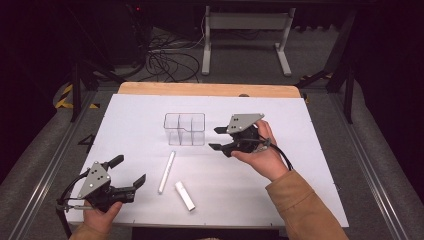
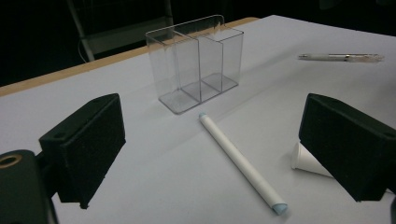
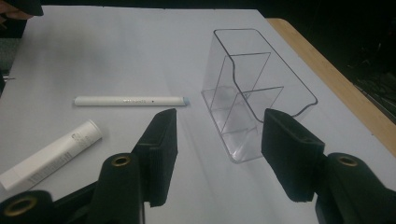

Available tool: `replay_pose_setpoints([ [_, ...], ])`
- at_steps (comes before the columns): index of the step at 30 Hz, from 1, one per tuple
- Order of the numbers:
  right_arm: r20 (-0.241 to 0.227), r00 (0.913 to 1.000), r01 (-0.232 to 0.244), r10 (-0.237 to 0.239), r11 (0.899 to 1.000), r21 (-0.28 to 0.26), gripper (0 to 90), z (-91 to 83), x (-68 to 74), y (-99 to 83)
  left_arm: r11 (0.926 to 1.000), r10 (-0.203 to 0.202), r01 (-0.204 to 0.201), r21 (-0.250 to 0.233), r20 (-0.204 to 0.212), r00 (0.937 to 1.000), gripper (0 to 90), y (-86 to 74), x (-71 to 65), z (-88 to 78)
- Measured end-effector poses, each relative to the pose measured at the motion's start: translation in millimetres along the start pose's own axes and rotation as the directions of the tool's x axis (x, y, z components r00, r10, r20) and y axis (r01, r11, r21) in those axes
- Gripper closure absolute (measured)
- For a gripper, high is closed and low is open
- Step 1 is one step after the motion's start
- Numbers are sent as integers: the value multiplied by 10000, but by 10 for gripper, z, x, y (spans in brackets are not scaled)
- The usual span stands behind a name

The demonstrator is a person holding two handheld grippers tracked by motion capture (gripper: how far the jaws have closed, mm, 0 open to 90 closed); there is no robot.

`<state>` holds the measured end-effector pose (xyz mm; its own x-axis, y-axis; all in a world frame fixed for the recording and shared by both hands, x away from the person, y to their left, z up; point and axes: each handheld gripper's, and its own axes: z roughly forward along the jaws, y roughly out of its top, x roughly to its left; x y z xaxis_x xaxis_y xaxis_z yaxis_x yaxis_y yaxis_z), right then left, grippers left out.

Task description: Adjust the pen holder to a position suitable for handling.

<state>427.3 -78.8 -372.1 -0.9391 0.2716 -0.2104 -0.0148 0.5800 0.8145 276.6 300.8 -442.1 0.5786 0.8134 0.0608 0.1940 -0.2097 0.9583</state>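
Observation:
A clear plastic organiser (image 1: 185,129) with several compartments stands upright at the table's middle. A long white marker (image 1: 166,172) and a short white tube (image 1: 184,195) lie nearer the front edge. My left gripper (image 1: 129,171) is open at the front left, aimed toward them, with nothing between its jaws. In the left gripper view the marker (image 2: 240,161) lies ahead and the tube (image 2: 306,161) is partly hidden behind one jaw. My right gripper (image 1: 215,138) is open just right of the organiser (image 3: 252,88) and holds nothing; its jaws point at the organiser's near end.
The white table cover (image 1: 300,165) ends at a wooden strip (image 1: 210,89) along the far edge. A thin clear pen (image 2: 341,57) lies farther off on the table in the left gripper view. Cables and a desk frame (image 1: 245,30) sit on the floor beyond.

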Motion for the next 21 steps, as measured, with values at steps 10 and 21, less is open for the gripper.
replay_pose_setpoints([
  [10,-14,9997,238,-238,9982,557,466,152,-103,73,10000,-6,6,19,-1,10000,78,0,1,5],
  [21,-166,9998,67,-51,9953,968,502,502,-240,125,10000,-28,28,17,8,10000,80,-4,14,3],
])
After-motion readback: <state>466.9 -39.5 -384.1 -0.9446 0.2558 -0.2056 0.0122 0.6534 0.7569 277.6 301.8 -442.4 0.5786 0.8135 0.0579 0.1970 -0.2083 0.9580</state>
